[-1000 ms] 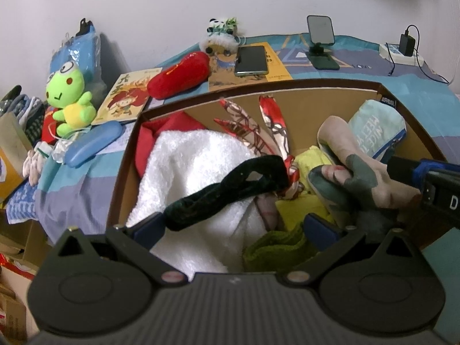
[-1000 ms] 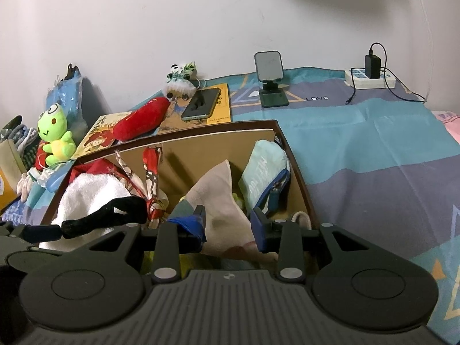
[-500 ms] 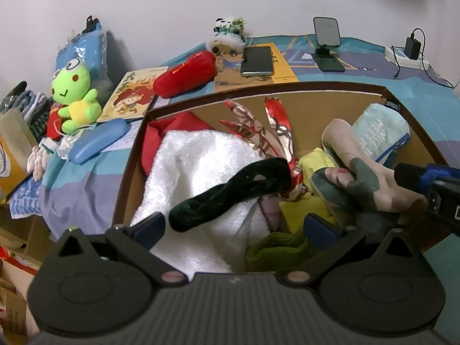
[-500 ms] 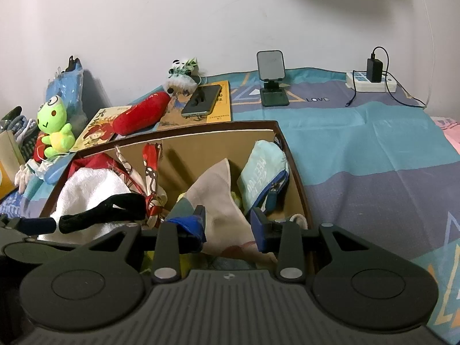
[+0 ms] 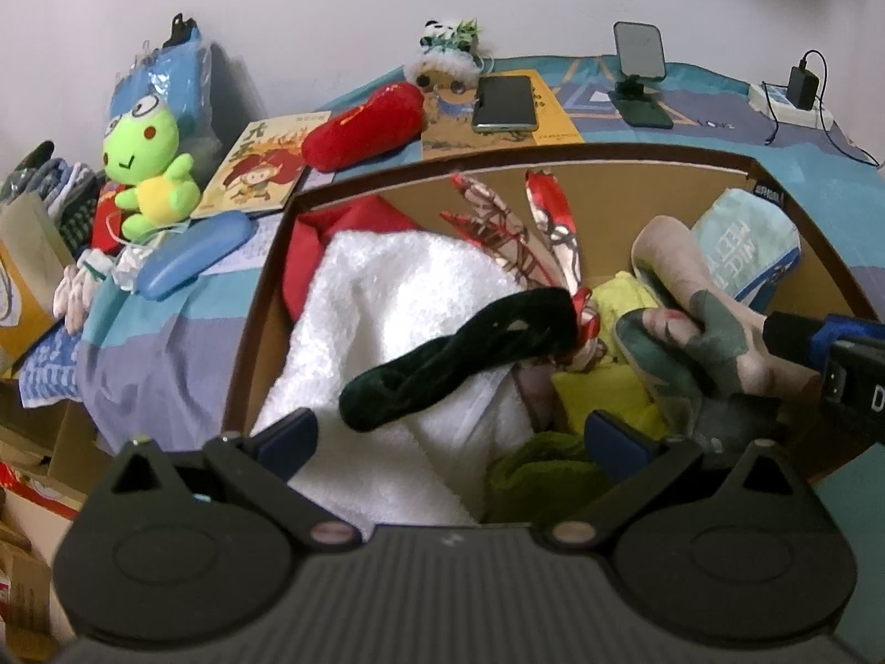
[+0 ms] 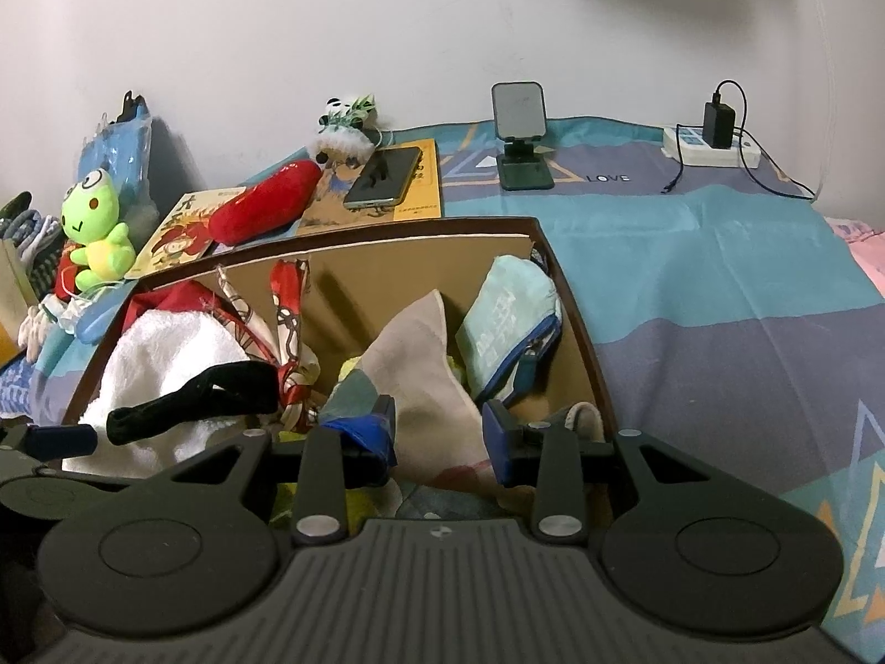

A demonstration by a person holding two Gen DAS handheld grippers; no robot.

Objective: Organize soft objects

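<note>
we hold the beige sock point(image 6: 437, 365) in our right tongs point(image 6: 440, 434) over the cardboard box point(image 6: 575, 326); left tongs point(image 5: 451, 434) gape wide. next, lower and release it inside.

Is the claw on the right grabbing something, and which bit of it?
Yes. The right claw pinches the beige and green sock near its lower end, over the cardboard box. The left claw is open, holding nothing.
</note>
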